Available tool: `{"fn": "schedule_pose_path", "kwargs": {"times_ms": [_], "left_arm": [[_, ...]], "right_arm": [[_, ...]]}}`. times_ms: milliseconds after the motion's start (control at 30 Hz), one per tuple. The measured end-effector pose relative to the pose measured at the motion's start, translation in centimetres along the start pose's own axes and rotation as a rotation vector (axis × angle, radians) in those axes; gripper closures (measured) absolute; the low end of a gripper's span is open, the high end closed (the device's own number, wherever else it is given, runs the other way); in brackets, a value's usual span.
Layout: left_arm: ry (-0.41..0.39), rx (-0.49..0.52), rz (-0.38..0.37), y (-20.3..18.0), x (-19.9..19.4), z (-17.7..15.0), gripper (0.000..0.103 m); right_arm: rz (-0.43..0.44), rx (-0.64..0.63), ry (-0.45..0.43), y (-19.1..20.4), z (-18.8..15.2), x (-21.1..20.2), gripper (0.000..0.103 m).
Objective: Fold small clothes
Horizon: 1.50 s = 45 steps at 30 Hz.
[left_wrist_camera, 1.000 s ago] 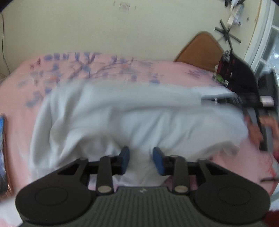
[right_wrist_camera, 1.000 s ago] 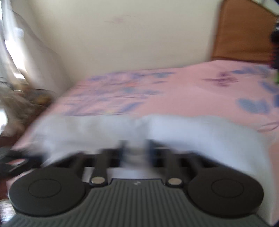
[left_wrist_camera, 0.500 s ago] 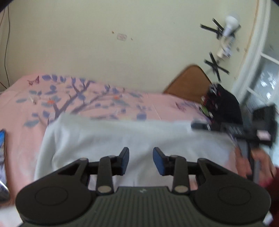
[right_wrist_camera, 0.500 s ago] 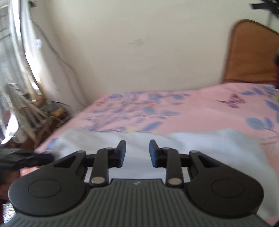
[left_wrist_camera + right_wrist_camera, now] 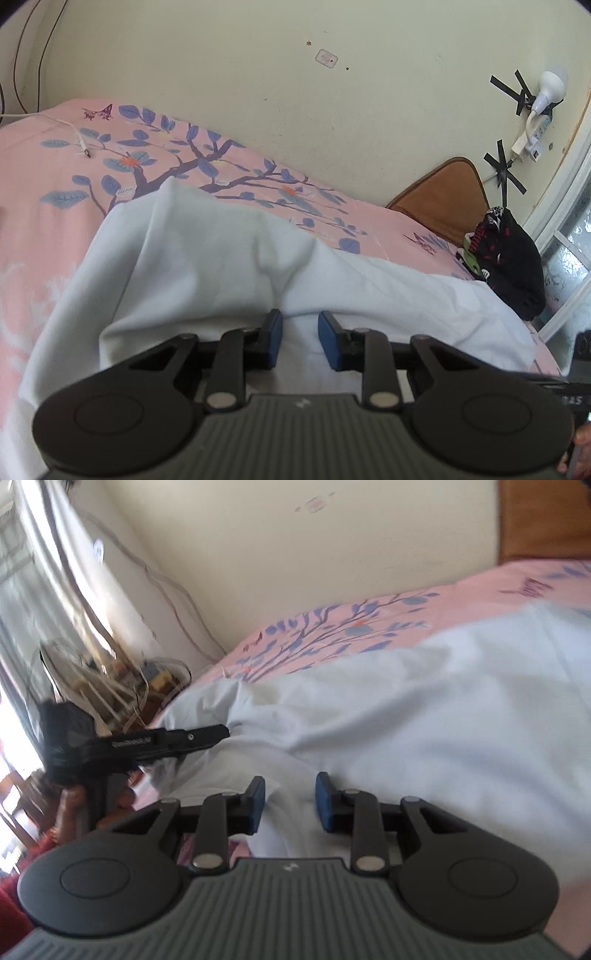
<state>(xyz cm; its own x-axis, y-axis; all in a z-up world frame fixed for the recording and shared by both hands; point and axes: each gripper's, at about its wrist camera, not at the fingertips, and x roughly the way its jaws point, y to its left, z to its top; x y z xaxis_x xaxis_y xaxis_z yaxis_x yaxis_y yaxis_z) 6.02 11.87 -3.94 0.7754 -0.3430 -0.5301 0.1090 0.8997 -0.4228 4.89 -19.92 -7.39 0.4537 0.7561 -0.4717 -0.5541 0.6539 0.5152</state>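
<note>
A pale blue-white garment (image 5: 221, 266) lies spread and rumpled on the pink flowered bedsheet (image 5: 55, 206). My left gripper (image 5: 300, 338) is low over its near edge. The blue pads stand apart and are closing, with cloth lying between them but not pinched. In the right wrist view the same garment (image 5: 424, 716) fills the middle, and the left gripper (image 5: 223, 733) touches its far corner with its tip. My right gripper (image 5: 290, 801) is open, a fold of the cloth running between its pads without being pressed.
A dark pile of clothes (image 5: 513, 266) and a brown cushion (image 5: 443, 195) sit at the bed's far right, by the window. A white cable (image 5: 74, 133) lies on the sheet at the left. A fan and clutter (image 5: 92, 672) stand beside the bed. A hand (image 5: 74, 805) holds the left gripper.
The garment, held up and stretched a second ago, now rests on the bed. My right gripper has gone from shut on the cloth to open. Both grippers have sunk and tilted.
</note>
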Motion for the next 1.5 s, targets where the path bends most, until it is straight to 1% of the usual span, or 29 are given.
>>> {"fn": "schedule_pose_path", "kwargs": {"times_ms": [133, 200, 300, 500, 600, 700, 767, 833, 1000, 1067, 1100, 1200, 1267, 1300, 1333, 1400, 1433, 1467, 1500], "left_arm": [[-0.012, 0.049, 0.033, -0.6, 0.0, -0.2, 0.079], [-0.016, 0.065, 0.044, -1.0, -0.1, -0.4, 0.079], [-0.019, 0.069, 0.047, -1.0, -0.2, -0.5, 0.079], [-0.023, 0.074, 0.047, -1.0, -0.2, -0.6, 0.078], [-0.023, 0.084, 0.045, -1.2, -0.2, -0.6, 0.075], [-0.019, 0.109, 0.034, -1.5, -0.1, -0.6, 0.066], [-0.014, 0.136, 0.034, -1.9, 0.0, -0.7, 0.058], [-0.009, 0.163, 0.035, -2.3, 0.1, -0.7, 0.053], [-0.001, 0.191, 0.042, -2.7, 0.3, -0.8, 0.049], [0.005, 0.202, 0.039, -2.9, 0.3, -0.8, 0.045], [0.008, 0.211, 0.041, -3.0, 0.4, -0.8, 0.044], [0.012, 0.229, 0.05, -3.3, 0.5, -0.9, 0.043], [0.012, 0.223, 0.046, -3.2, 0.5, -0.9, 0.043], [0.012, 0.217, 0.041, -3.1, 0.5, -0.8, 0.042], [0.012, 0.212, 0.033, -3.0, 0.5, -0.8, 0.04], [0.02, 0.206, 0.001, -2.8, 0.6, -0.7, 0.028], [0.029, 0.207, -0.022, -2.9, 0.7, -0.6, 0.018], [0.038, 0.215, -0.035, -3.0, 0.9, -0.6, 0.013], [0.043, 0.23, -0.03, -3.3, 1.0, -0.6, 0.012]], "right_arm": [[0.031, 0.088, -0.031, -0.8, -0.7, -1.4, 0.07], [0.028, 0.095, -0.038, -0.5, -0.8, -1.6, 0.07], [0.008, 0.068, -0.042, 0.2, -0.7, -1.4, 0.069], [-0.025, 0.004, -0.054, 1.3, -1.0, -1.6, 0.065], [-0.038, -0.033, -0.057, 1.8, -1.2, -1.5, 0.059], [-0.046, -0.059, -0.059, 2.1, -1.4, -1.4, 0.055], [-0.041, -0.071, -0.052, 2.3, -1.3, -1.3, 0.05], [-0.035, -0.072, -0.047, 2.3, -1.2, -1.3, 0.049], [-0.009, -0.032, -0.046, 1.6, -1.1, -1.4, 0.049], [0.001, -0.018, -0.045, 1.5, -1.1, -1.4, 0.049], [0.003, -0.016, -0.043, 1.4, -1.1, -1.4, 0.049], [0.016, -0.013, -0.038, 1.6, -1.1, -1.4, 0.041], [0.027, -0.028, -0.03, 1.9, -1.1, -1.4, 0.033], [0.027, -0.038, -0.027, 2.1, -1.1, -1.4, 0.032], [0.022, -0.049, -0.025, 2.4, -1.2, -1.4, 0.031], [0.004, -0.067, -0.026, 2.8, -1.3, -1.3, 0.031], [-0.002, -0.075, -0.026, 3.0, -1.4, -1.3, 0.031], [-0.005, -0.079, -0.026, 3.0, -1.4, -1.3, 0.031], [-0.006, -0.079, -0.027, 2.9, -1.4, -1.3, 0.031]]}}
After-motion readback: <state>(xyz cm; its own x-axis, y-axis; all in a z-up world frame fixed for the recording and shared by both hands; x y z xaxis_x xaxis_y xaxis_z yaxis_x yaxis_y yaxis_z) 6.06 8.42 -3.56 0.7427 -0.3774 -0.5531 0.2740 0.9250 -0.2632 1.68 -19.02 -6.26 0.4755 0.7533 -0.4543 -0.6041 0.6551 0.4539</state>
